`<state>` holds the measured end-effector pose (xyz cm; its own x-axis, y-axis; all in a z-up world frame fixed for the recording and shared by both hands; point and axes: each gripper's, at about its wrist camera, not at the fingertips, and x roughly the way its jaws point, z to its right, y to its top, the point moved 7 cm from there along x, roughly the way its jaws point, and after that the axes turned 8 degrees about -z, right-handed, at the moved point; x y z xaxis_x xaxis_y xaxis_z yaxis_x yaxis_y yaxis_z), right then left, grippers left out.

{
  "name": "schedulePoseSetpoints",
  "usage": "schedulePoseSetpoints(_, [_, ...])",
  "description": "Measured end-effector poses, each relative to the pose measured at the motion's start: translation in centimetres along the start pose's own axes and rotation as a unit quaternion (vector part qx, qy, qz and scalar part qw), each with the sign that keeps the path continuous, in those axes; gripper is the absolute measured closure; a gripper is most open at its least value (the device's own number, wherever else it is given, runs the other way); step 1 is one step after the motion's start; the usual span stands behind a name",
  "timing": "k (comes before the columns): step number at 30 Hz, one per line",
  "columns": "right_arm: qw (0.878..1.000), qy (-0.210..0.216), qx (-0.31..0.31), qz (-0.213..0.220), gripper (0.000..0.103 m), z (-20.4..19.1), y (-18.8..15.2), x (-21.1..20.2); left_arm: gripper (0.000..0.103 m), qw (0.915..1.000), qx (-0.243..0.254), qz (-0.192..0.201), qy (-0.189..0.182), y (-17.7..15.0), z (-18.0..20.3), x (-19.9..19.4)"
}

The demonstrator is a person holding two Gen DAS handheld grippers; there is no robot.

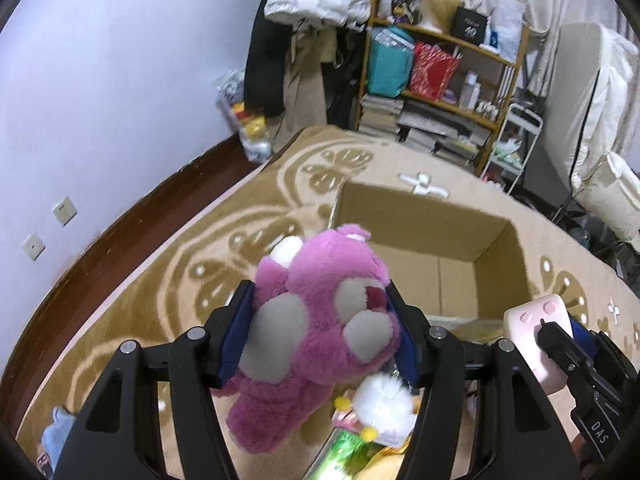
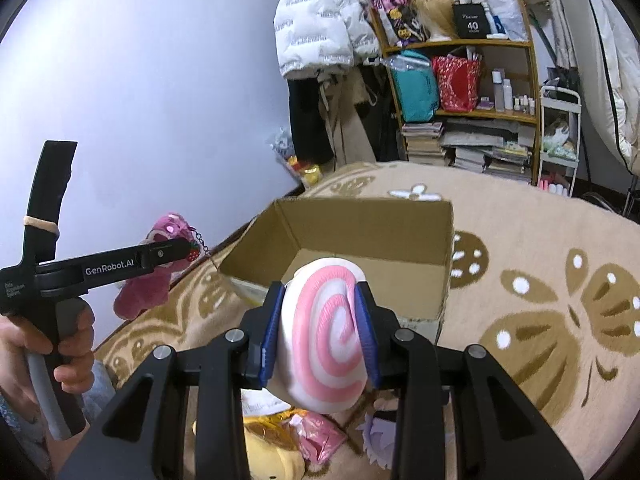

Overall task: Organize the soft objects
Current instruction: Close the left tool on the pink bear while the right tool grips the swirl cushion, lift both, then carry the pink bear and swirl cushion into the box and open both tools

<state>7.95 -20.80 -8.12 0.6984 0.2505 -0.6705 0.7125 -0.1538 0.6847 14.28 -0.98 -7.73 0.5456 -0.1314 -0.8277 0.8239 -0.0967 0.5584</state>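
My left gripper (image 1: 320,320) is shut on a pink plush bear (image 1: 316,320) and holds it in the air just short of the open cardboard box (image 1: 500,256). The bear also shows in the right wrist view (image 2: 160,268), hanging from the left gripper (image 2: 176,250). My right gripper (image 2: 320,320) is shut on a pink-and-white swirl cushion (image 2: 328,332), held above the near edge of the box (image 2: 400,240). The cushion's pale pink side shows in the left wrist view (image 1: 536,328). The box looks empty inside.
Loose toys lie on the patterned rug (image 2: 540,300) below the grippers: a white pom-pom toy (image 1: 384,404), a yellow plush (image 2: 272,444), a pink packet (image 2: 320,436). A wooden shelf (image 2: 480,80) and hanging coats (image 2: 320,20) stand behind the box.
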Motion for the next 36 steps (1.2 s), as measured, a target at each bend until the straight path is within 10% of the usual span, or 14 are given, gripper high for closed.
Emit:
schedulePoseSetpoints(15, [0.999, -0.022, 0.000, 0.034, 0.067, 2.5, 4.1, 1.1, 0.043, 0.9950, 0.070, 0.069, -0.021, 5.5, 4.0, -0.4])
schedulePoseSetpoints(36, [0.999, -0.036, -0.008, 0.001, 0.064, 4.2, 3.5, 6.8, 0.042, 0.9955, 0.083, 0.008, -0.044, 5.0, 6.1, 6.0])
